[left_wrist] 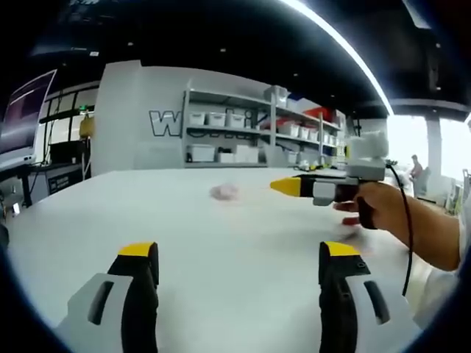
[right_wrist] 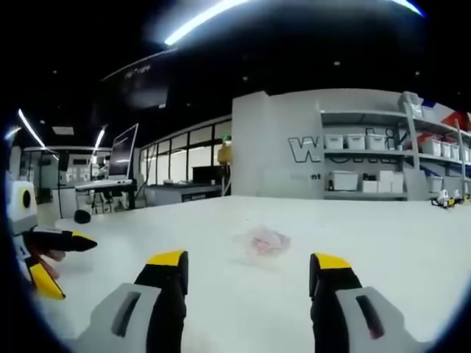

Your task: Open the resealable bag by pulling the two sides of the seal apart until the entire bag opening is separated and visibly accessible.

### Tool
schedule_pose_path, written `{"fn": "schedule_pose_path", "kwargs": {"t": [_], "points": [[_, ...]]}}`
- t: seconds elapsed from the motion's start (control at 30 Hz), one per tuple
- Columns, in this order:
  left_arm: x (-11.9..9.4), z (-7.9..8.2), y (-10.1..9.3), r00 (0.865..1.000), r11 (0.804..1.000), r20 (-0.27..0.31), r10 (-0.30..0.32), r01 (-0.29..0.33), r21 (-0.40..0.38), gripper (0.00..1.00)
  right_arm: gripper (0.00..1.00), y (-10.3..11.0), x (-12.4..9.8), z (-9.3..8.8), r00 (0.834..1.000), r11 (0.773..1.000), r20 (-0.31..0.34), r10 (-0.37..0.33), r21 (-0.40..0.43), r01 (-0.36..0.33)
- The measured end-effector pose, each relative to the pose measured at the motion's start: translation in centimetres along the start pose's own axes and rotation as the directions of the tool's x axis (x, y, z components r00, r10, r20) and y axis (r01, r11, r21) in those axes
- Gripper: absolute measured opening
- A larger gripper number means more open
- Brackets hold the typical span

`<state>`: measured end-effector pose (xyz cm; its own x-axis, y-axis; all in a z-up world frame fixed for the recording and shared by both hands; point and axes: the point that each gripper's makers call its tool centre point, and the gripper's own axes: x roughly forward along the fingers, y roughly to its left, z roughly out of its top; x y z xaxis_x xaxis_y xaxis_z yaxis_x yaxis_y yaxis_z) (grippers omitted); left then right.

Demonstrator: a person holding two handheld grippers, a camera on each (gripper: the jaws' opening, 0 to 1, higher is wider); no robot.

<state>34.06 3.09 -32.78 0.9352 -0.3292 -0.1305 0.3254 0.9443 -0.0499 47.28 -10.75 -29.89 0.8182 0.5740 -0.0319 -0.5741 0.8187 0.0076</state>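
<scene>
A small clear bag [left_wrist: 224, 192] with something pink inside lies flat on the white table [left_wrist: 184, 228], well ahead of my left gripper [left_wrist: 238, 254], whose jaws stand wide apart with nothing between them. My right gripper [left_wrist: 294, 186] comes in from the right, held by a hand [left_wrist: 379, 209], level with the bag and to its right. In the right gripper view the bag [right_wrist: 261, 241] lies just beyond my right gripper [right_wrist: 250, 265], open and holding nothing. The left gripper [right_wrist: 55, 254] shows at the left edge with its yellow tips spread.
Shelves with white bins [left_wrist: 228, 136] stand past the table's far edge beside a grey wall with lettering [right_wrist: 324, 147]. A monitor [right_wrist: 123, 156] and desks stand at the far left. A small dark object [right_wrist: 82, 216] sits near the table's left edge.
</scene>
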Motion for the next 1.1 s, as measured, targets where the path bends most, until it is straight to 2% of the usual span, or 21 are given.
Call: {"fn": "schedule_pose_path", "kwargs": {"t": [1.1], "points": [[0.1, -0.3, -0.1, 1.000, 1.000, -0.013, -0.002, 0.002, -0.001, 0.88, 0.67, 0.9, -2.2, 0.1, 1.000, 1.000, 0.018, -0.002, 0.007, 0.001]]}}
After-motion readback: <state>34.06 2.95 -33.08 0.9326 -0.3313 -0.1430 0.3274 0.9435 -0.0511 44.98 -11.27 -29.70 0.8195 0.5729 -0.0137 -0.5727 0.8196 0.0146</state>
